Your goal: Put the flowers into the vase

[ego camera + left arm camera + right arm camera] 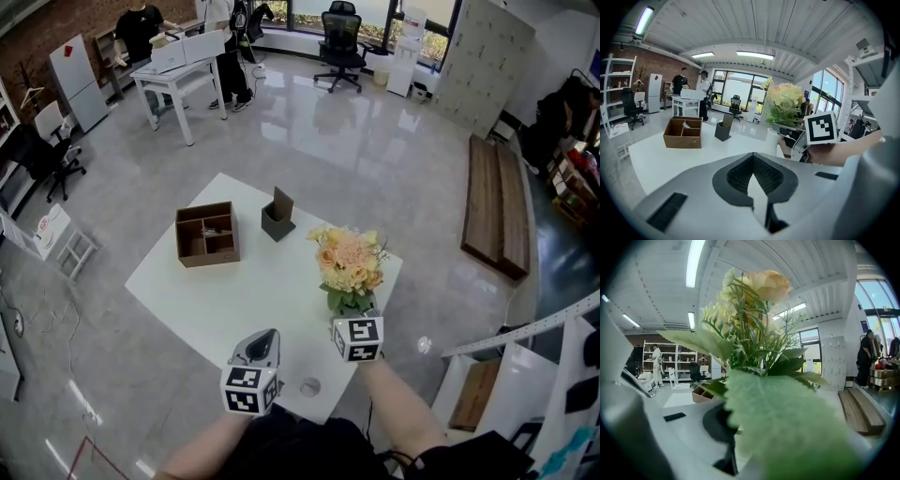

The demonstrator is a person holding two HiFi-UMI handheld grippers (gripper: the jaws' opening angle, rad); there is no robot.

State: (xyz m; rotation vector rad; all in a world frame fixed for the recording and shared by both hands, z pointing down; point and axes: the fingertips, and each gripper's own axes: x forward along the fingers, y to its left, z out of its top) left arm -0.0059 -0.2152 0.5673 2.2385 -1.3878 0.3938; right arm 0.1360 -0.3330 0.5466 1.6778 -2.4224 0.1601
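A bouquet of pale peach flowers (349, 261) with green leaves stands upright over the near right part of the white table (187, 291). My right gripper (353, 317) is shut on its stems just below the blooms, and leaves (787, 427) fill the right gripper view and hide the jaws there. In the left gripper view a white vase (772, 140) shows right under the bouquet (786, 103); I cannot tell whether the stems are inside it. My left gripper (269, 337) rests low at the table's near edge, left of the flowers, shut with nothing between its pads (736, 176).
A wooden compartment box (207, 234) and a dark angled holder (277, 217) sit at the far side of the table. A small round mark (310, 385) lies near the front edge. A wooden bench (495, 206) stands right; people work at a desk (178, 70) behind.
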